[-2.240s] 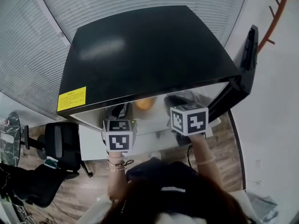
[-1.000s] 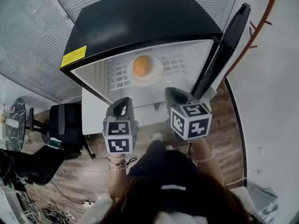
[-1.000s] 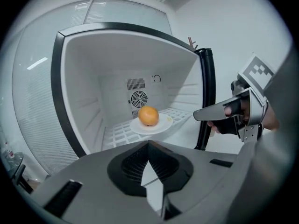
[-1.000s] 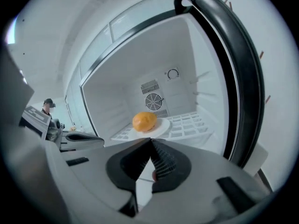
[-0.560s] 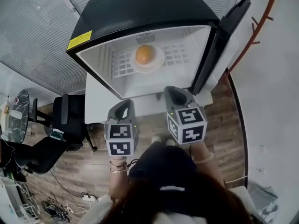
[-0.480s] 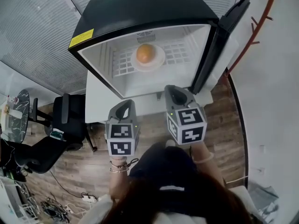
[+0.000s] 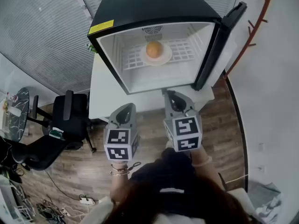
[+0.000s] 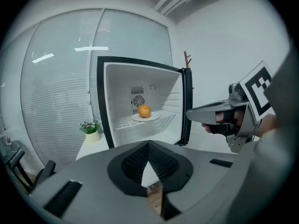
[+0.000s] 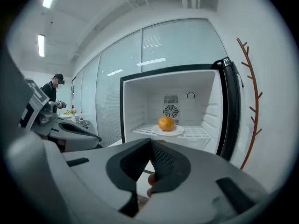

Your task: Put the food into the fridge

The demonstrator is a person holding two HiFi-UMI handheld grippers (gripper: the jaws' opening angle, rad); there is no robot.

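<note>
The orange (image 7: pixel 154 49) is being carried by a white plate (image 7: pixel 166 58) on the wire shelf (image 7: pixel 187 49) inside the fridge (image 7: pixel 154 6), so the food is being judged as already placed. The fridge is being borne by a white bench (image 7: pixel 100 92), and its door (image 7: pixel 219 45) is being left wide open at the right.

The left gripper (image 7: pixel 124 109) and the right gripper (image 7: pixel 172 96) are being held in front of the opening, well apart from the plate. The fingers (image 8: pixel 134 163) of each are being kept clenched together on nothing.

The closing of the door is probably being left as the remaining step. For that, the right gripper is being favoured, since it is nearer the door. The free edge should be rounded and the outer face pushed with the clenched fingers in one steady swing, so that neither plate nor fridge is being jolted. Meanwhile the left gripper should be kept clear of the opening.
</note>
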